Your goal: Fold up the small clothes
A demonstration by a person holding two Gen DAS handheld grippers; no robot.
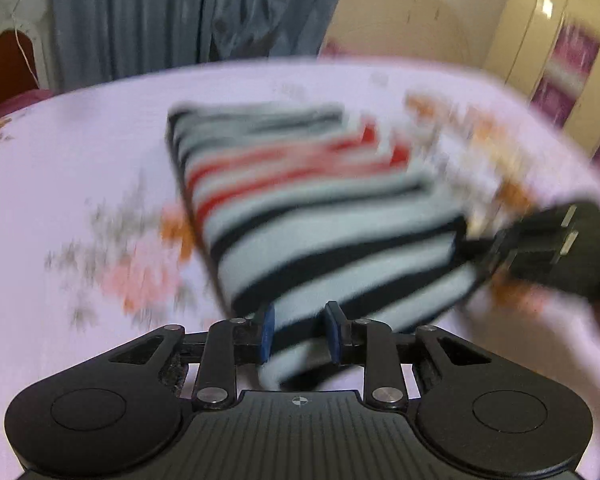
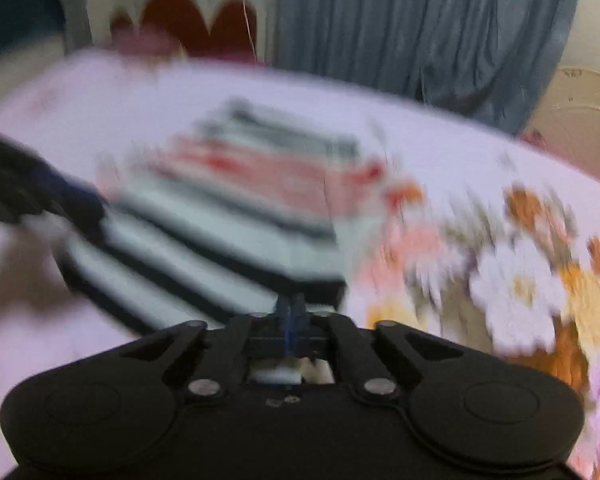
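Observation:
A small striped garment (image 1: 300, 200), black, white and red, lies folded over on the pale floral bedsheet (image 1: 80, 152). My left gripper (image 1: 298, 334) has its blue pads either side of the garment's near corner, with cloth between them. In the right wrist view the same garment (image 2: 228, 216) is blurred. My right gripper (image 2: 291, 312) has its pads pressed together on the garment's near edge. The right gripper also shows at the right edge of the left wrist view (image 1: 540, 240), and the left gripper at the left of the right wrist view (image 2: 40, 196).
The bed's far edge (image 1: 340, 60) runs across the top. A blue-grey curtain (image 1: 188, 12) hangs behind it. A cream wardrobe (image 1: 540, 40) stands at the right, and a red headboard (image 2: 196, 20) at the far left. Both views are motion-blurred.

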